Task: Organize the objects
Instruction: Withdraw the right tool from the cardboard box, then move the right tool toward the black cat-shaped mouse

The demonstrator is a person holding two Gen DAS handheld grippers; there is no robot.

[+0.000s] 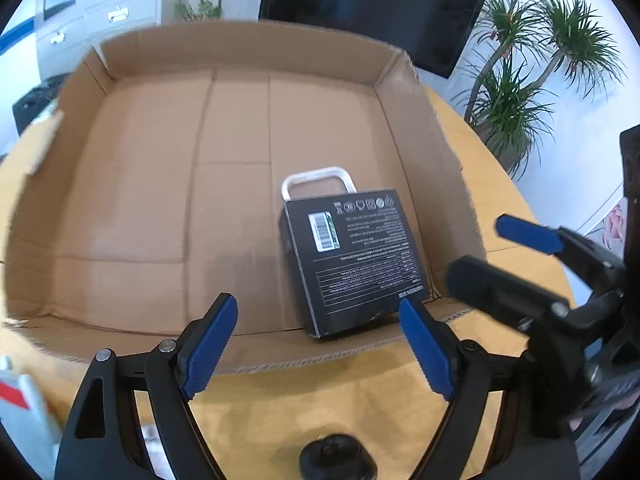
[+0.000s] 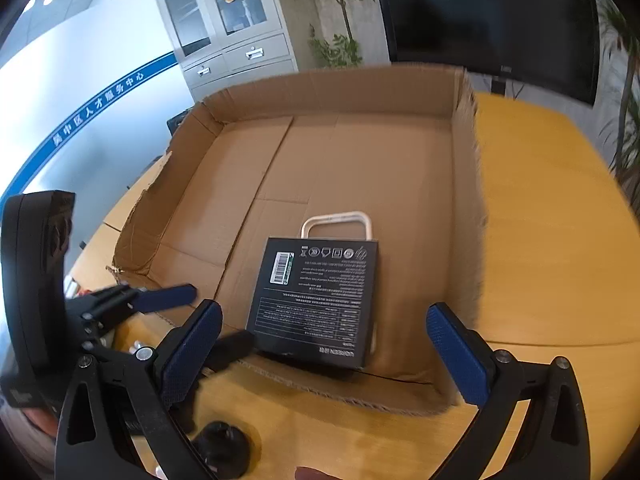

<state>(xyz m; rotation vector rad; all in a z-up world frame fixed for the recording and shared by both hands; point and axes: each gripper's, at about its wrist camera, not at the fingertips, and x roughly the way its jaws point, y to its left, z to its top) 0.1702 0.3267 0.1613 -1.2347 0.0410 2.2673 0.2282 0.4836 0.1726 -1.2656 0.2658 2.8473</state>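
One black box point(image 2: 316, 300) and one white frame point(image 2: 338, 218) lie in one cardboard tray point(image 2: 360, 92); both hand-held grippers gape, empty.

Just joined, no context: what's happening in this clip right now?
A person is sorting items into a shallow cardboard box on a yellow table, with a two-finger gripper in each hand. A black product box lies inside near the front right corner, resting on a white rectangular frame. The left gripper and right gripper are both open, holding nothing, and sit at the tray's near edge. The rest of the tray floor is bare.
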